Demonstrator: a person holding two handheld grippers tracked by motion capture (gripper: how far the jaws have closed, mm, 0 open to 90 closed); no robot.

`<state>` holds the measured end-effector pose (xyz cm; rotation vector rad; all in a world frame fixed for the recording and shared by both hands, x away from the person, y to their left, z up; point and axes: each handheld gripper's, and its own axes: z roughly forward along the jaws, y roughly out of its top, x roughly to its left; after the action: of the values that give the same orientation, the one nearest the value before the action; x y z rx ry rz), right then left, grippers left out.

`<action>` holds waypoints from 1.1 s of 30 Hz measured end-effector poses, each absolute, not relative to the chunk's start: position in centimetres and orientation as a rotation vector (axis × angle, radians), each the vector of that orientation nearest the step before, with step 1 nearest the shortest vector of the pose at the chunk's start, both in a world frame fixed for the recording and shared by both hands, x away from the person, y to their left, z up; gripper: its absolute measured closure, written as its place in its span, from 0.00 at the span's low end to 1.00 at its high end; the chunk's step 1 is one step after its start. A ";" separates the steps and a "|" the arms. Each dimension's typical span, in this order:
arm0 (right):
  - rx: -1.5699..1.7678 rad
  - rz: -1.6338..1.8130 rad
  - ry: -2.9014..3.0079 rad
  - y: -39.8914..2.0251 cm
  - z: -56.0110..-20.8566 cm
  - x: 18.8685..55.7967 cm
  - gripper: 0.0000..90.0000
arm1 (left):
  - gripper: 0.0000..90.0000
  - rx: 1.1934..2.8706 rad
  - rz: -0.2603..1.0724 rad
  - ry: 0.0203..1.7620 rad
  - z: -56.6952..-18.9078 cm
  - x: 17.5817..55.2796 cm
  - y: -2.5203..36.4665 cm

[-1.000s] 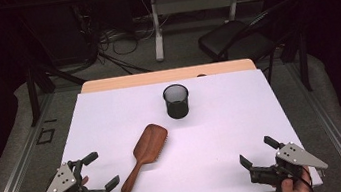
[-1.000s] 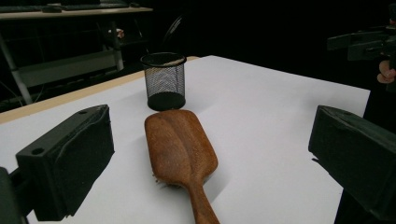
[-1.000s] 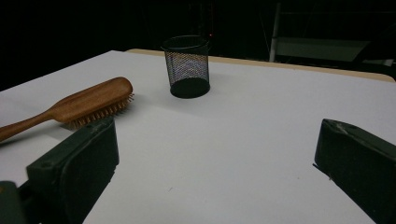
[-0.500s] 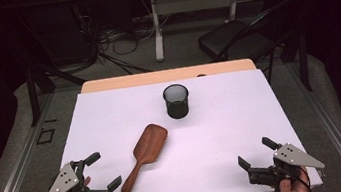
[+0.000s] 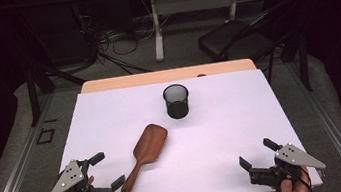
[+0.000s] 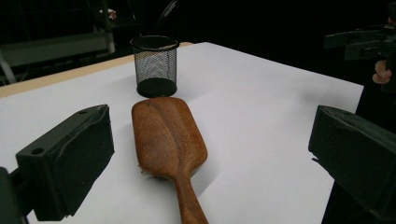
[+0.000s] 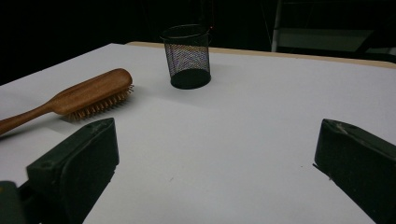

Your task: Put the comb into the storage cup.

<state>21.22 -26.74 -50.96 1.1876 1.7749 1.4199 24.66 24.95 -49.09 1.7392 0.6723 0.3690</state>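
Hairbrush first: the brown wooden paddle hairbrush (image 5: 147, 152) lies bristles-down on the white tabletop (image 5: 223, 124), its handle angled toward the person's near left corner and its head pointing toward the black wire-mesh cup (image 5: 177, 101), which stands upright and apart from it farther back. Nothing has lifted it yet, so the work looks barely begun. The left tongs (image 5: 103, 173) sit just beside the handle's end, jaws spread wide and gripping nothing, lined up along the brush. The right tongs (image 5: 260, 156) wait well apart at the near right, also spread and bare. Grasping, lifting and any placing are all left to do.
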 end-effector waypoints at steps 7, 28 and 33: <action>1.206 1.423 1.783 -26.8 -51.3 21.6 0.00 | 0.00 1.771 0.335 0.740 -49.6 25.4 24.7; 1.226 1.411 1.806 -26.6 -51.6 22.1 0.00 | 0.00 1.859 0.288 0.865 -48.4 26.5 24.7; 1.226 1.409 1.804 -26.5 -51.6 22.0 0.00 | 0.00 1.870 0.294 0.883 -48.0 26.7 24.4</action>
<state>22.04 -26.55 -51.58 1.2256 1.8045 1.4094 26.70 24.44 -47.97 1.8698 0.8832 0.2942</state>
